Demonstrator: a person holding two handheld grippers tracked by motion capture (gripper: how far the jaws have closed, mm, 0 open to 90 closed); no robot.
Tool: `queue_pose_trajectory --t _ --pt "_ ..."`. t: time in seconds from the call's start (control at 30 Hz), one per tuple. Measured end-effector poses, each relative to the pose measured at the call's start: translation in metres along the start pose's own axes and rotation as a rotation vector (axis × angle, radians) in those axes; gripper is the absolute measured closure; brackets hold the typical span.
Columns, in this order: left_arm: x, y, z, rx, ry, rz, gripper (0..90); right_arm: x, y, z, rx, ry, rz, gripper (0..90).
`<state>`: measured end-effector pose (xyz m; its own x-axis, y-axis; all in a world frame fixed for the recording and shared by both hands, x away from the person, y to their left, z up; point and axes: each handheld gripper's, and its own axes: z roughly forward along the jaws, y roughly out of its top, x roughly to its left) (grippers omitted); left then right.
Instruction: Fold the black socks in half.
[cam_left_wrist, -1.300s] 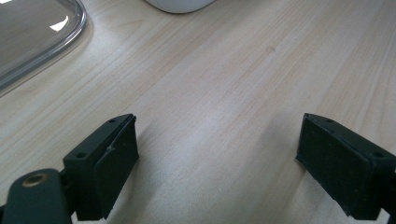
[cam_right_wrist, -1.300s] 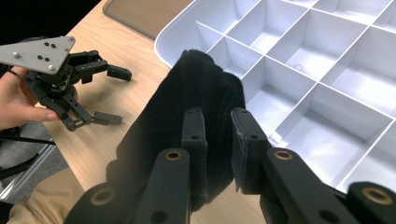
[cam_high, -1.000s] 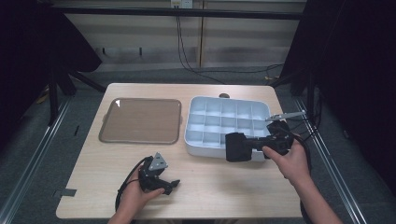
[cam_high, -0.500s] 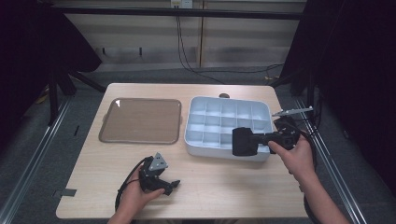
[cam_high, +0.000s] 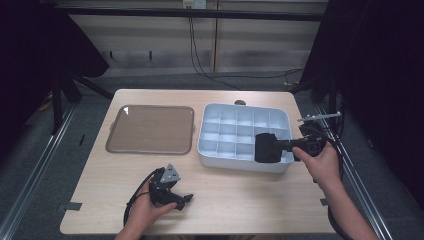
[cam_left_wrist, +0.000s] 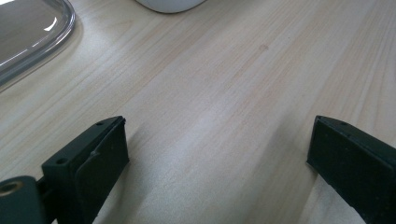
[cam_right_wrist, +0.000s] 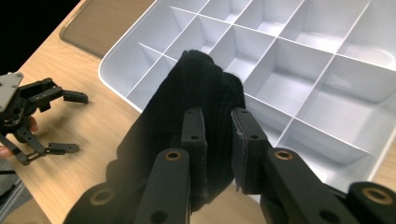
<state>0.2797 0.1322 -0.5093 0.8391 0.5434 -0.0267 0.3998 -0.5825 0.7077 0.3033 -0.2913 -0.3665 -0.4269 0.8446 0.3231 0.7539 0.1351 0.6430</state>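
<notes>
The right gripper (cam_high: 272, 148), pinching a soft black cloth (cam_right_wrist: 187, 116), has moved back over the white plastic box with many small squares (cam_high: 240, 127). It looks ready to drop in. The left gripper (cam_high: 182, 199) stays spread wide on the pale wooden table (cam_high: 250, 195)

Even overhead light falls on the pale wooden table (cam_high: 240, 200), while the surroundings sink into near black. The clear plastic lid with rounded corners (cam_high: 150, 129) shows a small white glare at its far left corner. The left gripper view is soft, with faint shadows beside the jaws. The folded black cloth (cam_right_wrist: 187, 121) loses all detail.
</notes>
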Motion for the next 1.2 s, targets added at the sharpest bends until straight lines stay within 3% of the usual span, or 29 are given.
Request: queue_pose_trajectory --t 0.53,1.2 --pt "-0.001 0.0 0.001 0.011 -0.013 0.009 0.0 -0.02 0.002 -0.011 -0.004 -0.057 0.032 77.0" --pt "-0.001 0.0 0.001 0.013 -0.011 0.009 0.0 -0.041 -0.001 -0.005 0.021 -0.101 0.061 76.8"
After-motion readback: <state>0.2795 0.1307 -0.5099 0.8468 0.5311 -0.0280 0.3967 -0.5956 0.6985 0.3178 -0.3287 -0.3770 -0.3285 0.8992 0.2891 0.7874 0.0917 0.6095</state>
